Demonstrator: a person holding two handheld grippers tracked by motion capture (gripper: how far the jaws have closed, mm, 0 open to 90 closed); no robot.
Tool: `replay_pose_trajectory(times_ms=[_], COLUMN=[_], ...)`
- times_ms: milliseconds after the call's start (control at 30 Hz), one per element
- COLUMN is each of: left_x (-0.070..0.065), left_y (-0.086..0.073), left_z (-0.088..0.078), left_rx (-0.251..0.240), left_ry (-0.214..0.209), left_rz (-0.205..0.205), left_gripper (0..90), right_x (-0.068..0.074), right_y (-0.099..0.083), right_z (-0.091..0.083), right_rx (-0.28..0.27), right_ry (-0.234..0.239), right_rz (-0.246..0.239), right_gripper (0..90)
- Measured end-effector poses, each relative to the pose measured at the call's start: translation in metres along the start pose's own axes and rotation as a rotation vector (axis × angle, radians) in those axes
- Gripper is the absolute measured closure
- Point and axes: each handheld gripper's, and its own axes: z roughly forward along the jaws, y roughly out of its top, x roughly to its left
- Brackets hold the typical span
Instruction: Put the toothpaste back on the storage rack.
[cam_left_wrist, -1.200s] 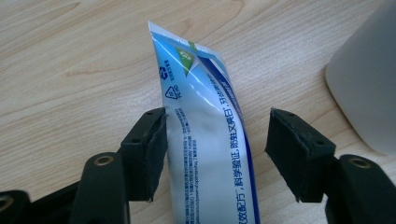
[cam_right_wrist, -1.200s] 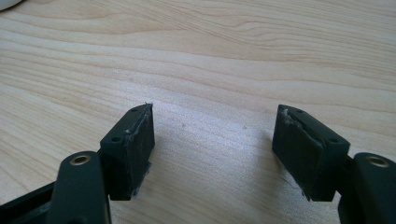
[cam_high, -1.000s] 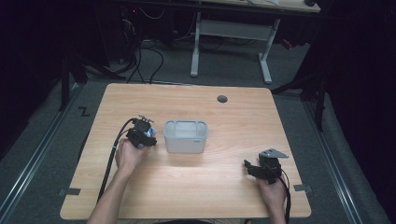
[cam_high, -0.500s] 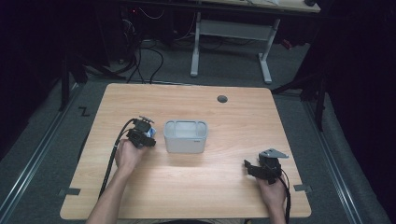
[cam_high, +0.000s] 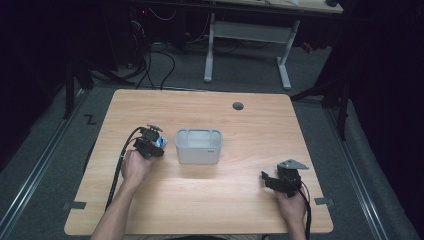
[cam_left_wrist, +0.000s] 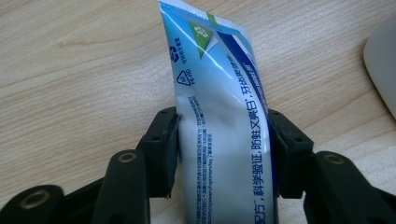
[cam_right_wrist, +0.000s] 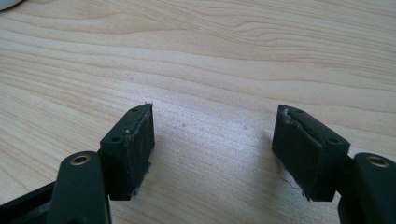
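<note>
We're gripping the toothpaste tube (cam_left_wrist: 219, 135) w/ left gripper (cam_high: 150, 142); next, probably into the bin (cam_high: 199, 146). Right gripper (cam_right_wrist: 215, 149) is idling, jaws wide.

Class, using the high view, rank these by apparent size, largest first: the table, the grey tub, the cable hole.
1. Table
2. Tub
3. Cable hole, smallest by far; it sits farther from the camera, but the order stands.
</note>
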Motion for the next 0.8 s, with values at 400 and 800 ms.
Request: replay_pose_trajectory(times_ms=[400, 800], left_x=[0.008, 0.008], left_y=[-0.001, -0.003], left_z=[-0.004, -0.03], left_rx=[-0.003, -0.096], left_ry=[-0.043, -0.067], left_rz=[0.0, 0.04], left_gripper=[64.5, 70.7], right_x=[0.0, 0.0], right_y=[0.0, 0.0], right_z=[0.0, 0.0], right_rx=[0.0, 0.0], right_ry=[0.0, -0.001], right_rz=[0.0, 0.001], right_gripper=[29.6, 29.7])
